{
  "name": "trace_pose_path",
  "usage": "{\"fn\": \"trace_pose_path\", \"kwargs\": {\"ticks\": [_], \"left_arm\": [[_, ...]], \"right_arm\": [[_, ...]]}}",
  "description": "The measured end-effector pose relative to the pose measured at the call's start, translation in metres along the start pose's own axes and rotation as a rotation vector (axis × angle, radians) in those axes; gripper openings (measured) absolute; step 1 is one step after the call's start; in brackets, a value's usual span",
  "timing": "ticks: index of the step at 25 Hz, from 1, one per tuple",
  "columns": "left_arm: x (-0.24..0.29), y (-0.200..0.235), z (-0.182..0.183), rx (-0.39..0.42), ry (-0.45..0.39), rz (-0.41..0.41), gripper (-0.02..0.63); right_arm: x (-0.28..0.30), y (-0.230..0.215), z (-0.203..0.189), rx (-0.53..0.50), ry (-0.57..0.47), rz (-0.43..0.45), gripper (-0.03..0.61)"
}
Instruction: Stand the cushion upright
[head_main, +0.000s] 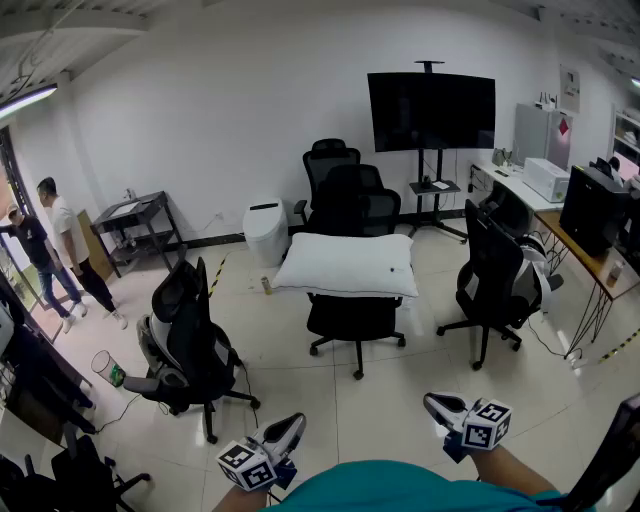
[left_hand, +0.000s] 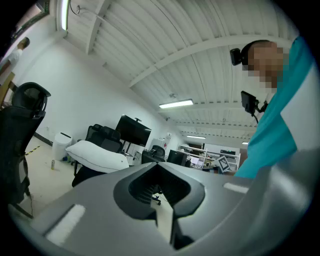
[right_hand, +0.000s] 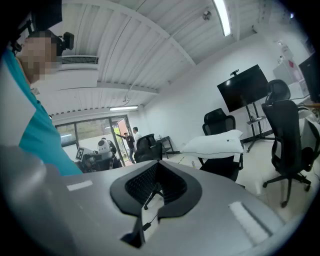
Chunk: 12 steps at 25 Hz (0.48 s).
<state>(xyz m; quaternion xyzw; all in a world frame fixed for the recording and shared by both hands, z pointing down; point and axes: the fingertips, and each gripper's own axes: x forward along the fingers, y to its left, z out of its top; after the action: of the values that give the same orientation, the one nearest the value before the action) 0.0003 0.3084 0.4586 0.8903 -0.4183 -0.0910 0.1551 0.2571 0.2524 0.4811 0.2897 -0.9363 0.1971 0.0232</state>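
The cushion (head_main: 346, 266) hides the seat of the chair (head_main: 352, 318) beneath it. Its dark mark (head_main: 393, 268) is too small to read. A dark shape (head_main: 612, 460) at bottom right is cut off.

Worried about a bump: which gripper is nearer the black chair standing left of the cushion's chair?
Left. The left gripper sits just below and right of that black chair in the head view; the right gripper is much farther off to its right.
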Motion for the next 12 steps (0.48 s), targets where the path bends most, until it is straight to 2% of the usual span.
{"fn": "trace_pose_path", "kwargs": {"ticks": [12], "left_arm": [[0.065, -0.033, -0.009, 0.008, -0.016, 0.024, 0.012]], "right_arm": [[-0.045, -0.052, 0.019, -0.019, 0.012, 0.032, 0.003]]}}
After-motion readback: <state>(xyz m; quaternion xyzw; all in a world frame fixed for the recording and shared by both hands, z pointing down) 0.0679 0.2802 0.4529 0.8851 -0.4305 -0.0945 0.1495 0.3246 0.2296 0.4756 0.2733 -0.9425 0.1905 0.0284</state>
